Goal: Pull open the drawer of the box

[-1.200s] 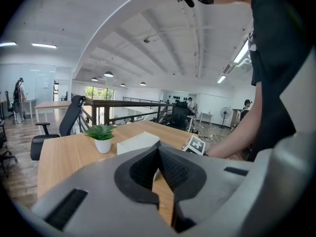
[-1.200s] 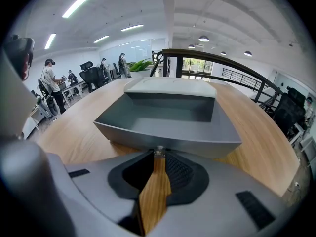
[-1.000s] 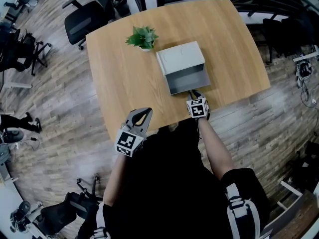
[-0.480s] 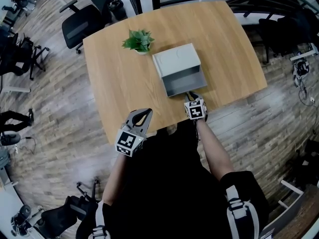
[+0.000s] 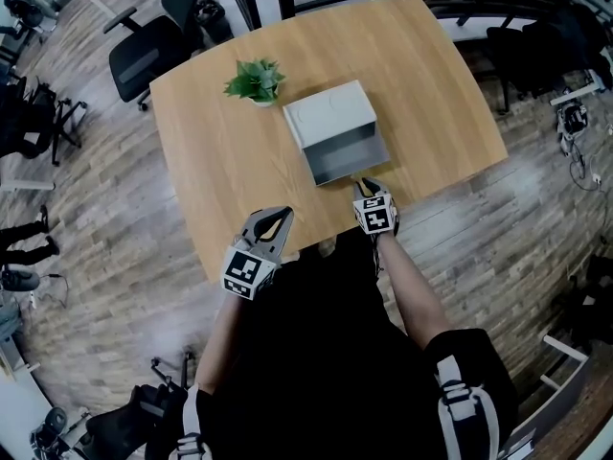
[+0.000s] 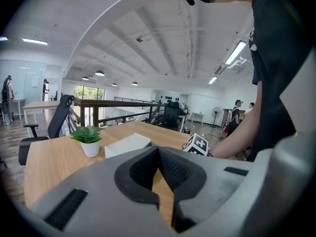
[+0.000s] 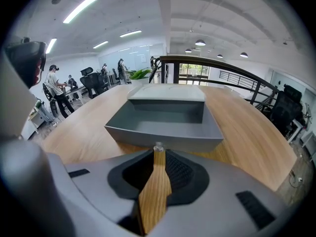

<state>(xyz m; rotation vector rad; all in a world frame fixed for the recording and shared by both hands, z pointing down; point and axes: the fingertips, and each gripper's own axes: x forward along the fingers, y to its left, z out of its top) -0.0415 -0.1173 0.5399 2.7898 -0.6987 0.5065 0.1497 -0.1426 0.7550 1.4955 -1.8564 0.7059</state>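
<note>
A light grey box (image 5: pixel 329 113) stands mid-table, and its darker grey drawer (image 5: pixel 347 159) is slid out toward me. In the right gripper view the drawer (image 7: pixel 163 120) is empty, with a small knob (image 7: pixel 158 146) on its front wall. My right gripper (image 5: pixel 365 183) is at that front, its jaws closed together on the knob (image 7: pixel 158 151). My left gripper (image 5: pixel 277 217) hovers by the table's near edge, left of the drawer, jaws shut with nothing between them (image 6: pixel 159 150). The left gripper view shows the box (image 6: pixel 126 144) from the side.
A small potted plant (image 5: pixel 254 80) stands left of the box's back corner. The wooden table (image 5: pixel 220 171) ends just under my grippers. Office chairs (image 5: pixel 144 44) stand beyond the far left corner, a railing runs behind the table, and people are at a distance.
The whole scene has drifted slightly left and up in the head view. The right gripper stays at the drawer front; the drawer looks about as far out as before.
</note>
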